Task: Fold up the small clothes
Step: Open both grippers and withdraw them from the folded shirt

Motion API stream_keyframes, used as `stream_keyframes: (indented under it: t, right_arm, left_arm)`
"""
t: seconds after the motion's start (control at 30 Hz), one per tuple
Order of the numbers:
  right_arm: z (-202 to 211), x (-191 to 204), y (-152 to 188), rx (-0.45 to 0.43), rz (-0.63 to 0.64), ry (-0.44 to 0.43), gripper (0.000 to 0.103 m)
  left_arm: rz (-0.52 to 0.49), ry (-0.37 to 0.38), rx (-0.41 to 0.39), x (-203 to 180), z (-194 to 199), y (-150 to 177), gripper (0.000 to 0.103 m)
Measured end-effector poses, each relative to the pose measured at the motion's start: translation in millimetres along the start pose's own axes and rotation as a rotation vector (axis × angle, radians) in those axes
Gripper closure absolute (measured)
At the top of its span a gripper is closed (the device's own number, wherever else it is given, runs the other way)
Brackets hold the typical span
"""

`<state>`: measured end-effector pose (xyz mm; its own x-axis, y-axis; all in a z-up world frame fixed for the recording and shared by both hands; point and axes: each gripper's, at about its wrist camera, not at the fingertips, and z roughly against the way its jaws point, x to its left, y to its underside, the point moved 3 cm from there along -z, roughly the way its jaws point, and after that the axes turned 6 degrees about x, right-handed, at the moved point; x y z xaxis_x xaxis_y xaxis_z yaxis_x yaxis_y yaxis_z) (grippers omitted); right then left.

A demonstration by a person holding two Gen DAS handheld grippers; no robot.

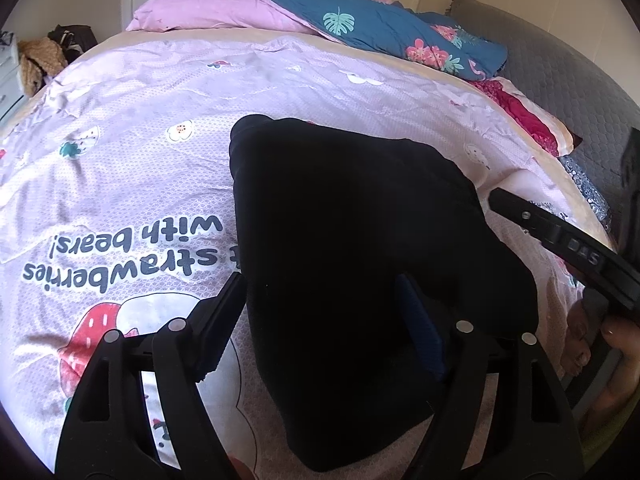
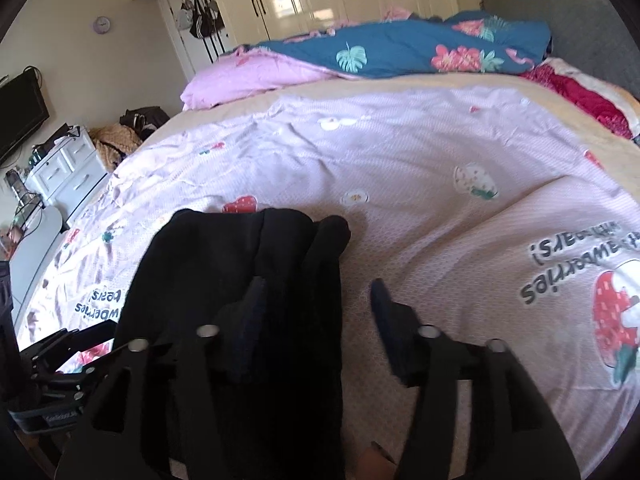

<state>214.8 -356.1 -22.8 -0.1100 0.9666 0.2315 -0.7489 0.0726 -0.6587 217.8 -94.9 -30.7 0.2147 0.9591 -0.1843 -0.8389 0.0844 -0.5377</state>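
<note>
- Black linkage arms fill the bottom of each wrist view, and past them the jaws of both grippers stand apart.
- Left gripper [image 1: 320,312]: released – its left finger [image 1: 224,308] rests on the pink bedsheet [image 1: 160,128] just beside the garment's edge, while the blue-padded right finger [image 1: 416,320] lies against the dark cloth, which runs between the two without being pinched.
- Black garment [image 1: 352,248] lies folded into a compact dark block on the printed sheet, its far end bunched into rounded rolls.
- Right gripper [image 2: 316,304]: also released – its left finger [image 2: 252,300] lies over the garment [image 2: 224,272], its right finger [image 2: 384,308] over bare sheet just beside the cloth's edge.
- From the left view the right gripper's finger [image 1: 560,240] reaches in near the garment's right edge; whether it touches cannot be told.
- Blue floral quilt [image 2: 400,52] lies heaped at the far side of the bed, well apart from the garment.
</note>
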Motion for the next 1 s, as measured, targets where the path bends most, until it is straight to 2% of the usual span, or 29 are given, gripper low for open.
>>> stream_keyframes:
  t: [0.07, 0.13, 0.23, 0.27, 0.33, 0.53, 1.0]
  right_arm:
    - [10, 1, 0, -0.028, 0.001, 0.008, 0.039]
    - [22, 4, -1, -0.063, -0.002, -0.006, 0.027]
    - [39, 8, -2, -0.111, -0.002, -0.025, 0.013]
    - [44, 8, -1, -0.127, 0.000, -0.028, 0.011]
    - [58, 10, 4, -0.162, 0.008, -0.044, 0.007]
    - [88, 11, 22, -0.224, 0.020, -0.041, 0.004]
    - [96, 7, 53, -0.174, 0.004, 0.002, 0.004]
  left_arm:
    - [-0.001, 0.000, -0.004, 0, 3, 0, 0.028]
    - [-0.004, 0.003, -0.008, -1, 7, 1, 0.023]
    - [-0.016, -0.005, -0.017, -3, 14, 2, 0.020]
    - [-0.019, -0.008, -0.022, -3, 18, 2, 0.013]
    - [-0.022, -0.010, -0.035, -4, 24, 2, 0.009]
    - [-0.029, -0.009, -0.072, -5, 44, 5, 0.009]
    - [-0.028, -0.025, -0.082, -2, 65, 22, 0.009]
